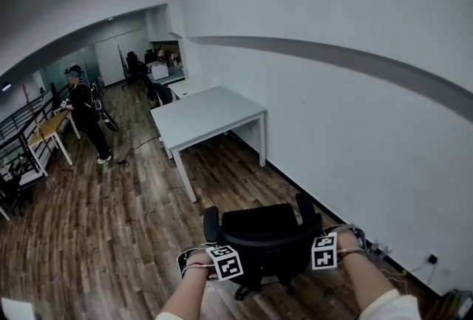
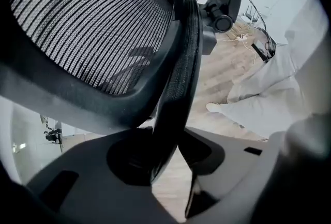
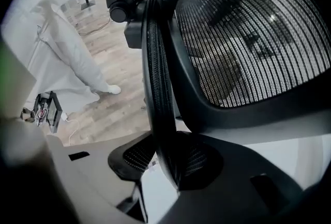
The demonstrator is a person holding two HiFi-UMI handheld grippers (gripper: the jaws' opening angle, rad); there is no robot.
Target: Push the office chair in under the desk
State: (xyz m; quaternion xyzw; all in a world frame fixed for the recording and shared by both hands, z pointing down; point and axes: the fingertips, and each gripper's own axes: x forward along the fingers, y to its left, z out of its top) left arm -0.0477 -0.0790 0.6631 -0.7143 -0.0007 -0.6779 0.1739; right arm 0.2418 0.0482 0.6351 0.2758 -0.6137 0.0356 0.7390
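Observation:
The black mesh office chair [image 1: 262, 233] stands on the wood floor just below me, its back toward me and its seat facing the white desk [image 1: 207, 113], with a stretch of floor between them. My left gripper [image 1: 211, 261] is at the left of the backrest top and my right gripper [image 1: 332, 248] at the right. In the left gripper view the backrest rim [image 2: 178, 88] runs down between the jaws of the left gripper [image 2: 165, 166], which is shut on it. The right gripper [image 3: 165, 171] is likewise shut on the rim [image 3: 158, 88], beside the mesh [image 3: 248, 36].
A white wall runs along the right, with cables and a socket [image 1: 432, 259] at its foot. A person [image 1: 87, 115] stands at the far left by wooden tables [image 1: 44, 132]. More desks and chairs [image 1: 159, 75] fill the back. My white trouser legs [image 2: 269, 88] are behind the chair.

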